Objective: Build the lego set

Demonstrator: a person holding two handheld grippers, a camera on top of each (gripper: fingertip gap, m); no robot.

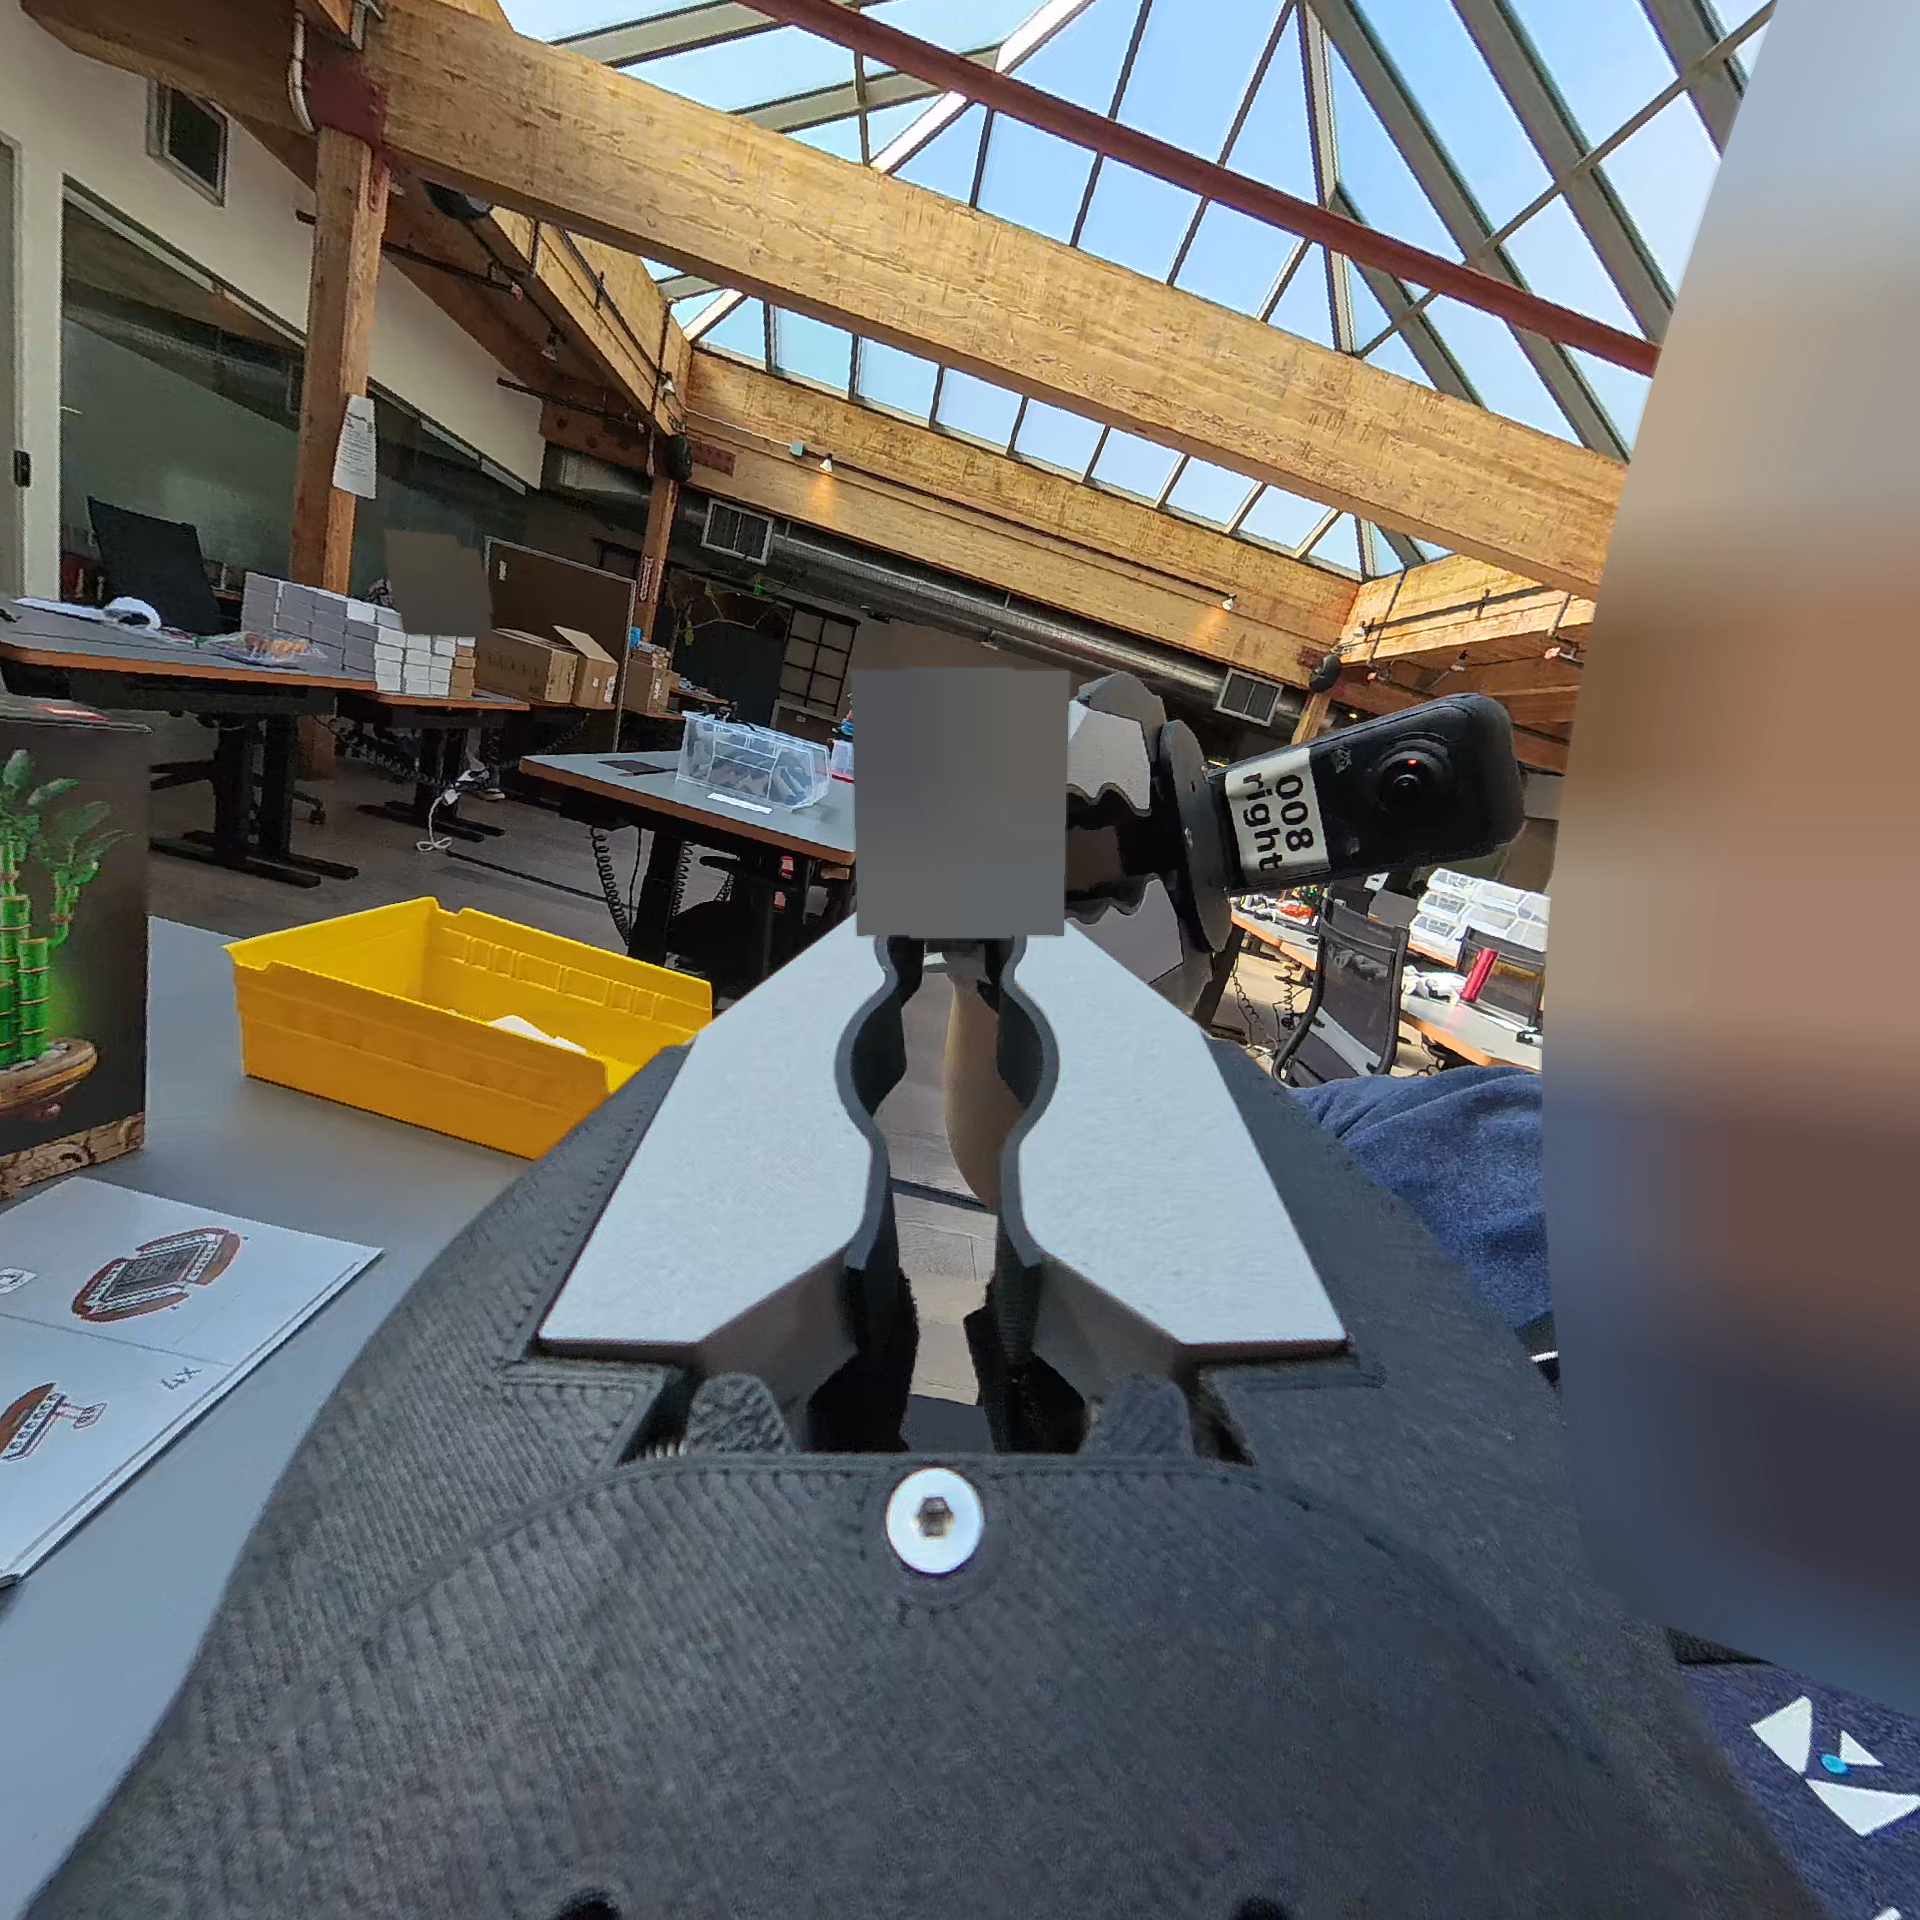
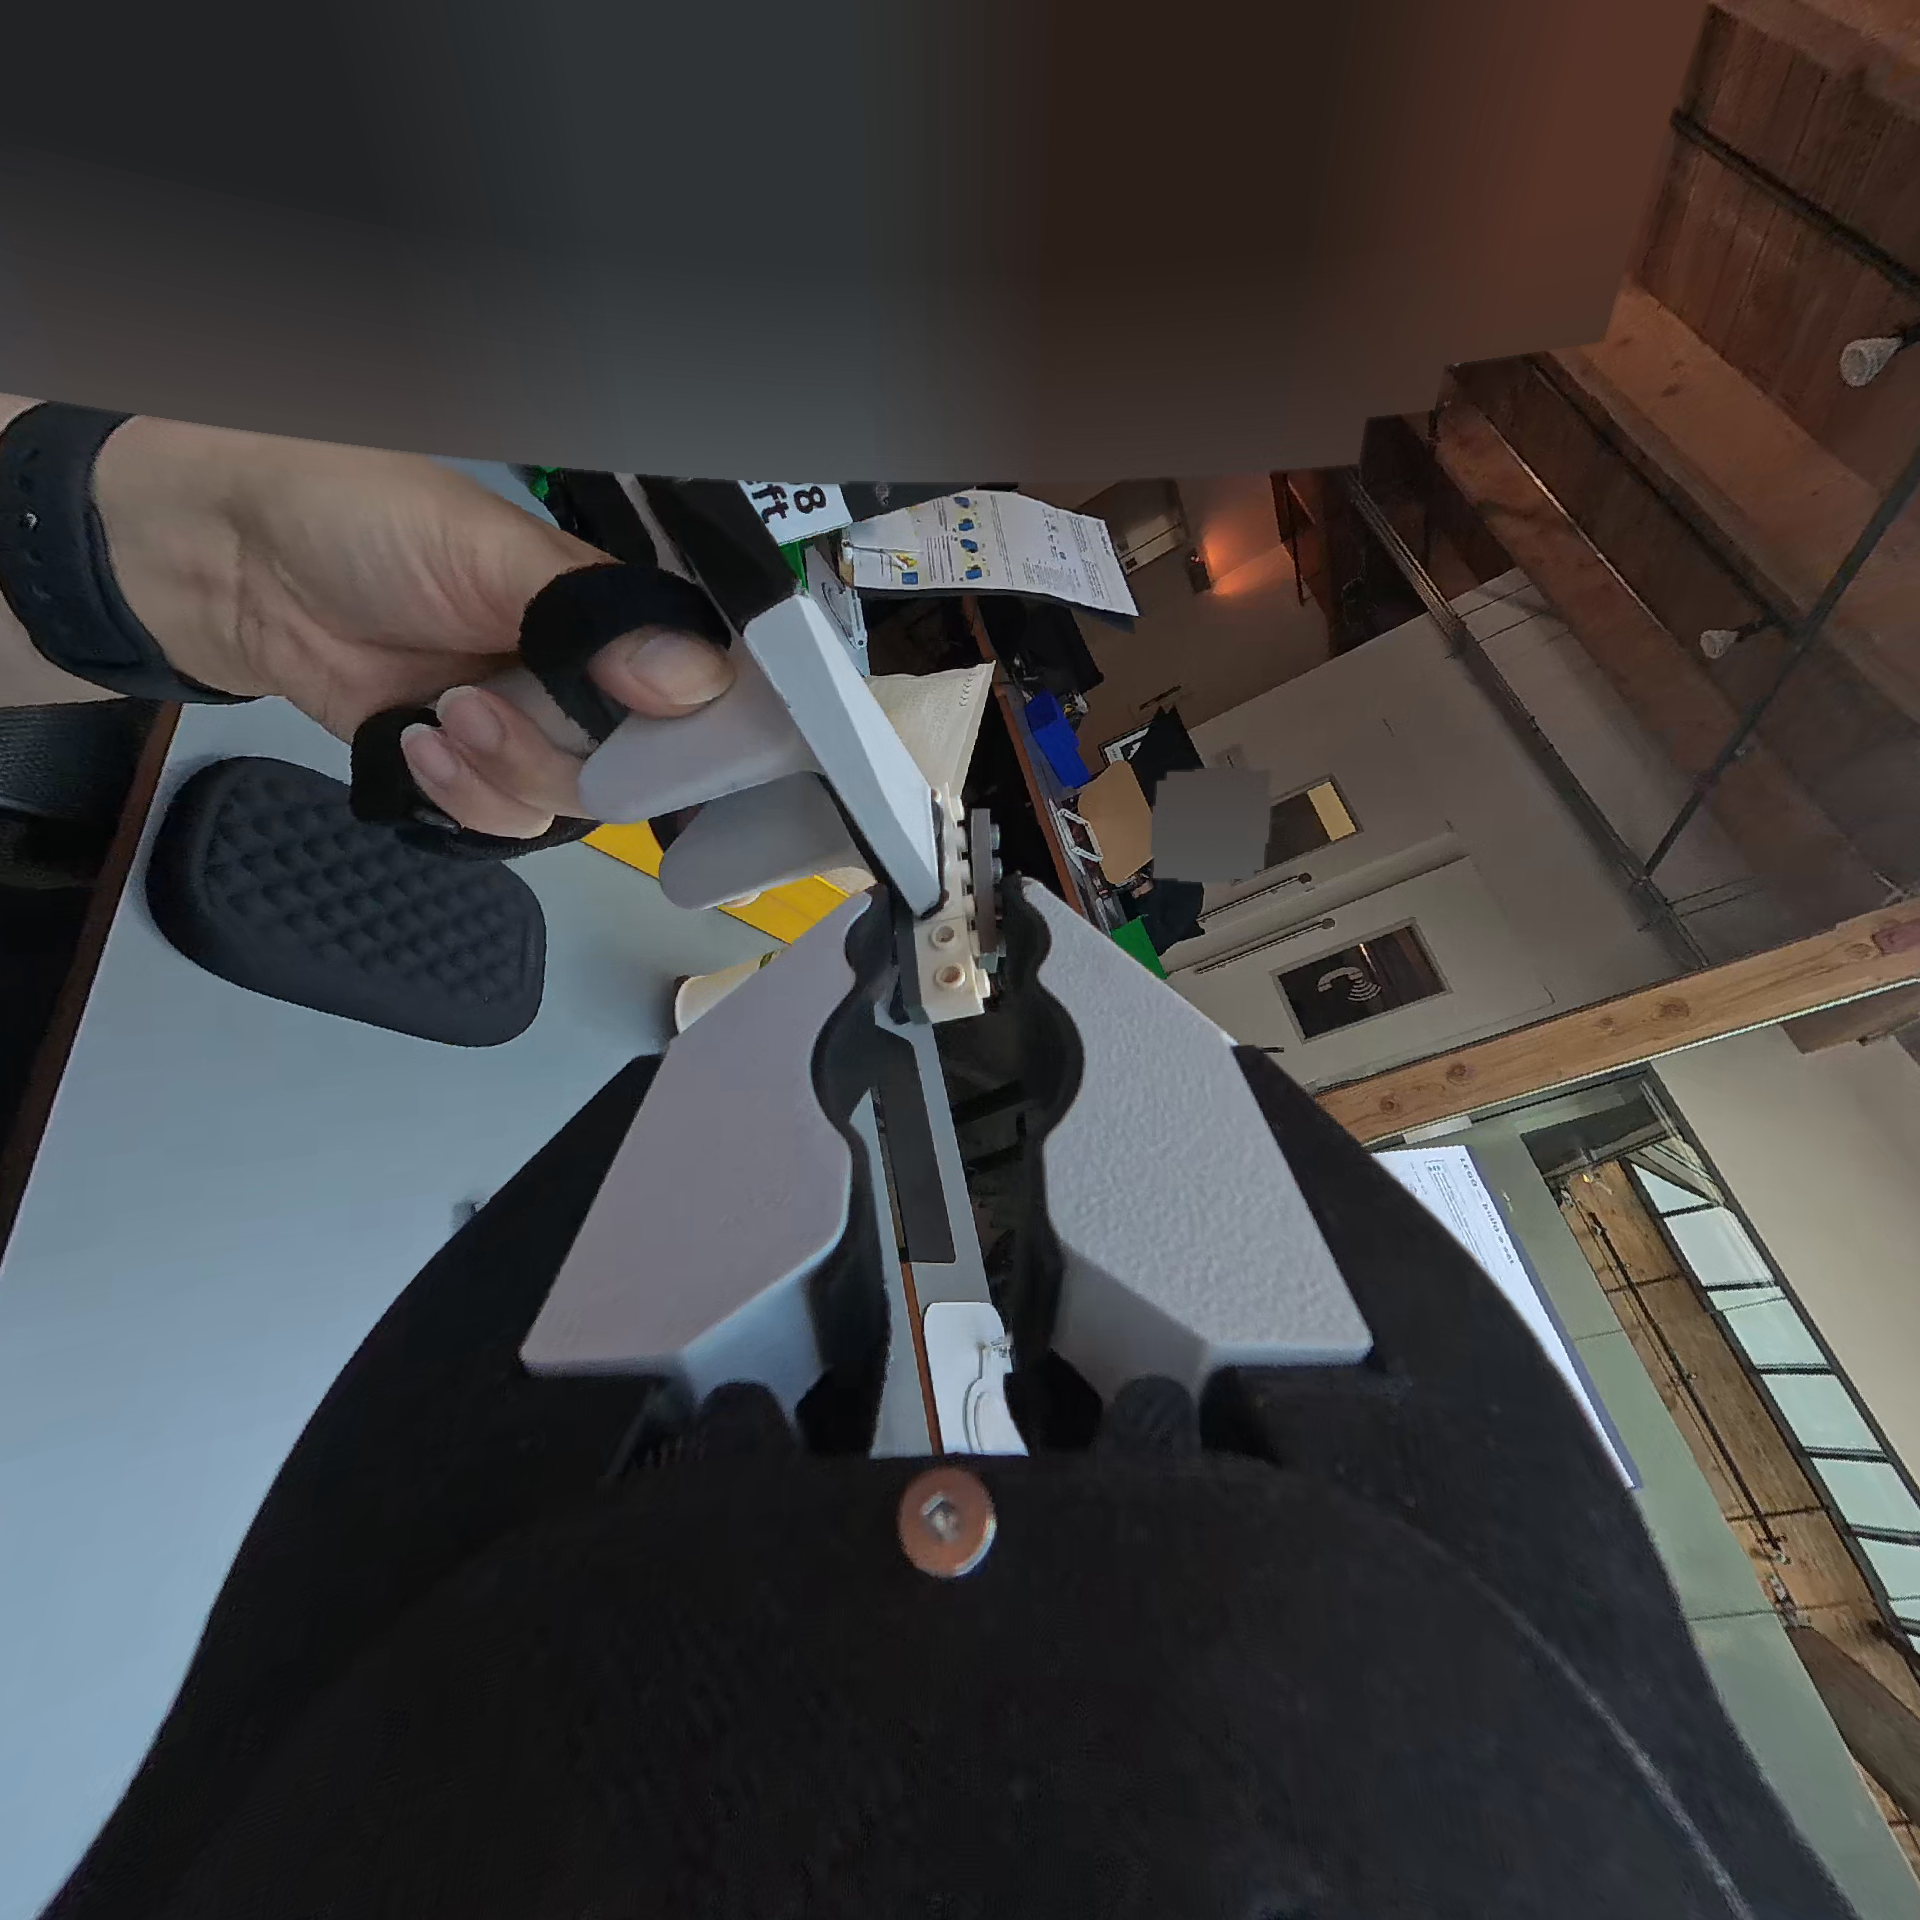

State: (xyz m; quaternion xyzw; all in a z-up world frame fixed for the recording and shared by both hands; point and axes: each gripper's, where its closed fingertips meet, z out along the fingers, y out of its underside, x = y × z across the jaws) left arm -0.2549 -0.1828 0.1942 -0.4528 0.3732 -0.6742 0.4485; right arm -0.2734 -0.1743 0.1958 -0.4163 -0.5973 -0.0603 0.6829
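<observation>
The right claw (image 2: pixel 951 961) is closed on a small cream-and-grey lego assembly (image 2: pixel 961 935), studs showing, raised well above the table (image 2: pixel 208 1195). The left claw (image 1: pixel 951 961), nearly closed, pinches its top edge. Only the left wrist view shows the yellow bin (image 1: pixel 457 1013), instruction booklet (image 1: pixel 135 1340) and set box (image 1: pixel 68 935).

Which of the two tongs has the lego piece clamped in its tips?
The right tongs: their tips pinch the white lego piece with a grey round part. The left tongs only press a tip against it from above.
</observation>
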